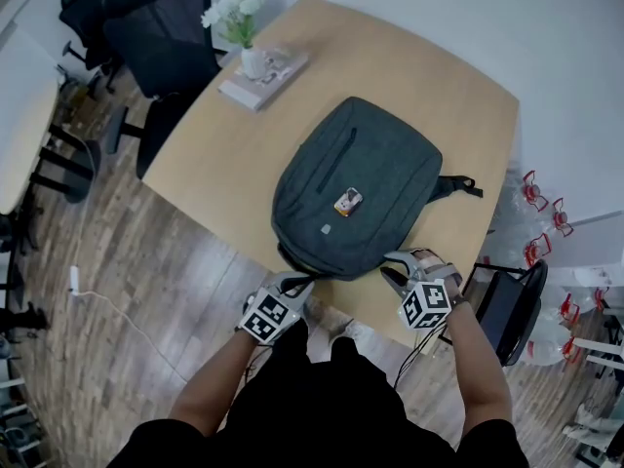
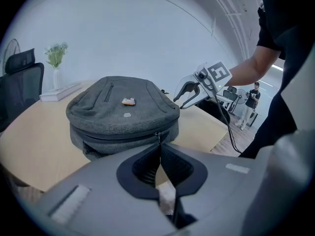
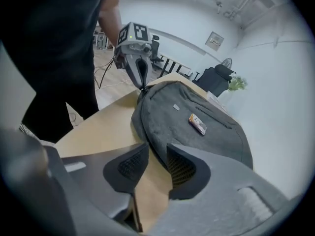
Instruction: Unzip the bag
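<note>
**Two grippers at the bag's near end, one clamped on the zip pull**

One grey bag (image 1: 356, 188) lay flat on the tabletop (image 1: 458, 115). Its near end was close to the near edge and its length ran toward the far left corner. An orange-and-white label (image 1: 347, 202) sat on its upper face. A dark strap (image 1: 460, 185) stuck out from its right side toward the right edge.

The left gripper (image 1: 295, 283) was at the bag's near left corner. In the left gripper view its jaws stood together, pinched on the black zipper pull (image 2: 158, 140), which hung from the slider on the bag's near face. The zip line (image 2: 118, 139) running leftward from the slider across that face looked closed.

The right gripper (image 1: 390, 265) was at the bag's near right corner, by the near edge of the tabletop. In the right gripper view its jaws stood apart, with bare wood and the bag's lower rim showing in the gap. The pads pressed on nothing.

At the far left corner of the tabletop a white vase (image 1: 252, 62) of pale flowers stood on a book (image 1: 271, 76), well apart from the bag. Black office chairs (image 1: 156, 37) stood on the floor beyond that corner.
</note>
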### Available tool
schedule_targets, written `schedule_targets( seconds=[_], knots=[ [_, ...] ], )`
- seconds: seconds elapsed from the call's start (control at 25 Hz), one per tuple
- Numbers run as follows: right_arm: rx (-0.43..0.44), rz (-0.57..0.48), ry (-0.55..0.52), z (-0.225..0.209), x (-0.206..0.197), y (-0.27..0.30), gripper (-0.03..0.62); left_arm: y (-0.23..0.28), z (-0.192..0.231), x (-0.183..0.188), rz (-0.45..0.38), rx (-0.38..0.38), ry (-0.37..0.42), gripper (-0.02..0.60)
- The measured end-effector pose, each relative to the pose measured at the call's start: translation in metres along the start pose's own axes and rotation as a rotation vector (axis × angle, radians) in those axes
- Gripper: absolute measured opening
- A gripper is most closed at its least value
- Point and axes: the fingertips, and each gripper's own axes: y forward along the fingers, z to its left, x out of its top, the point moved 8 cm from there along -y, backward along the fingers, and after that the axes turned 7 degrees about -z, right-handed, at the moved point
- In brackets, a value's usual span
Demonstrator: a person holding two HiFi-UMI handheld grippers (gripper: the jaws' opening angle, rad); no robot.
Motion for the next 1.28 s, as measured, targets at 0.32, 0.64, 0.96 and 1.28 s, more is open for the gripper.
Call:
schedule_targets(
  seconds=[0.32,0.64,0.96,1.28],
  knots=[
    [0.009,0.031,0.081,-0.001,0.007,0.012,0.043,-0.003,-0.003,0.002,0.009,0.026,0.023,0.029],
    [-0.020,-0.020,0.230,0.005,0.031,0.029,0.040,-0.007,-0.013,0.000,0.002,0.034,-0.005,0.031],
    [-0.027,-0.089,0.398,0.000,0.063,0.055,0.040,-0.005,-0.012,-0.003,-0.006,0.050,-0.029,0.035],
    [0.008,-0.161,0.423,-0.006,0.097,0.080,0.040,0.001,-0.007,0.000,-0.024,0.090,-0.051,0.038]
  ],
)
